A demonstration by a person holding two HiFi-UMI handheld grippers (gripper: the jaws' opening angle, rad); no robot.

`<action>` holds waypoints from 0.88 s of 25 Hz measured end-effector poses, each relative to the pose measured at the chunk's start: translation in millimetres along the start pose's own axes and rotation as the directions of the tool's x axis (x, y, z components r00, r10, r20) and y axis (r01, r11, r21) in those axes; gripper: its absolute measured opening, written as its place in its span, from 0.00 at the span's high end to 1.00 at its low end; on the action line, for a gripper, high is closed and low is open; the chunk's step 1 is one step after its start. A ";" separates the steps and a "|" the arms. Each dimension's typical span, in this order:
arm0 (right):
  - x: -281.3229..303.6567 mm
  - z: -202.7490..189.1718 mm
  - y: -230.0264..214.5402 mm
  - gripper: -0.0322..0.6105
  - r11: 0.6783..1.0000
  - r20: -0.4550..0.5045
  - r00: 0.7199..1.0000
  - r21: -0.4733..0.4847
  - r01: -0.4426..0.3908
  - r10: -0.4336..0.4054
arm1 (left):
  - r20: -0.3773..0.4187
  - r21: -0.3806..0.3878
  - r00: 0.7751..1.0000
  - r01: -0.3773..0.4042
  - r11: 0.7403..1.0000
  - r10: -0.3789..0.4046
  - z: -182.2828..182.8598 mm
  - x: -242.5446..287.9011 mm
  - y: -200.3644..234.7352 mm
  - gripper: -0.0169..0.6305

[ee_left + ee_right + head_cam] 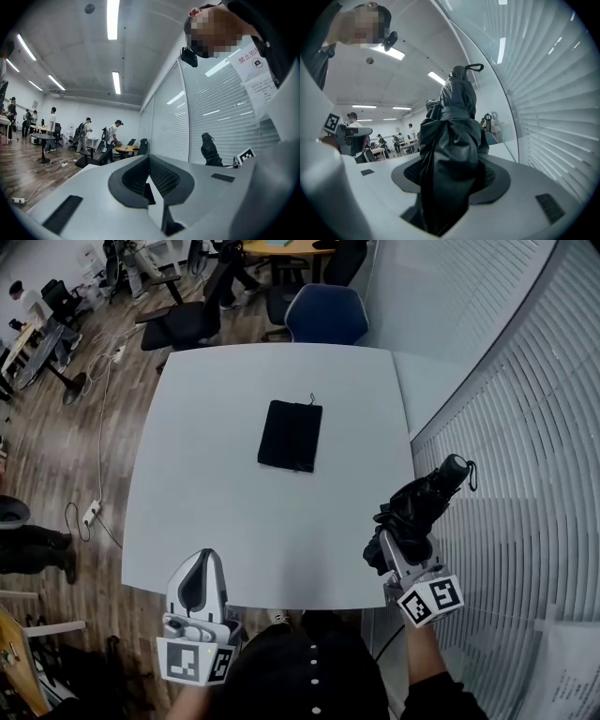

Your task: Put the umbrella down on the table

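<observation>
A black folded umbrella [424,502] sticks up and away from my right gripper [396,542], which is shut on its lower part just off the right edge of the white table [206,446]. In the right gripper view the umbrella [452,136] fills the space between the jaws of the right gripper [451,180], its strap end at the top. My left gripper [199,570] hovers at the table's near left edge, jaws together and nothing between them. In the left gripper view the left gripper [150,183] points level across the table, and the umbrella [210,150] shows at far right.
A flat black pouch [290,435] lies on the middle of the table. A blue chair [325,313] stands at the far edge. A glass wall with white blinds [525,418] runs close along the right. Office chairs, cables and people are on the wooden floor at left.
</observation>
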State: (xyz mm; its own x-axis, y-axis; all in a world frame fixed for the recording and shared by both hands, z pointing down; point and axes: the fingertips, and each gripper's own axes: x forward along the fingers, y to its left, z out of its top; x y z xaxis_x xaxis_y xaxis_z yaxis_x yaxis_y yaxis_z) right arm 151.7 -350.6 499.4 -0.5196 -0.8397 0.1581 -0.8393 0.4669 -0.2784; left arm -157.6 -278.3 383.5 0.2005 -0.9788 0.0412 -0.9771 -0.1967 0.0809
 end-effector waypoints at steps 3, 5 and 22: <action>11.2 -35.6 -7.4 0.55 0.998 -0.082 0.997 0.059 0.003 0.002 | -0.033 -0.006 0.999 0.008 1.000 -0.008 -3.7 1.6 -5.0 0.95; 18.9 -59.8 -11.5 0.55 0.996 -0.137 0.991 0.089 0.009 0.003 | -0.050 -0.005 0.999 0.012 1.000 -0.012 -6.0 4.0 -6.8 0.95; 85.1 -201.5 -69.3 0.55 0.979 -0.498 0.862 0.103 0.174 -0.100 | -0.135 -0.010 0.991 -0.002 1.000 0.000 -33.2 30.4 -5.5 0.95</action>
State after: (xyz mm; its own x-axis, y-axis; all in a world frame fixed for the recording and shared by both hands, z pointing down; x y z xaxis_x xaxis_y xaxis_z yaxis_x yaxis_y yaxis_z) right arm 133.4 -398.6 723.0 -0.4431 -0.6323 0.6355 -0.8957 0.2827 -0.3432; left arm -143.8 -305.2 417.3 0.2081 -0.9622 0.1755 -0.9766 -0.1946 0.0912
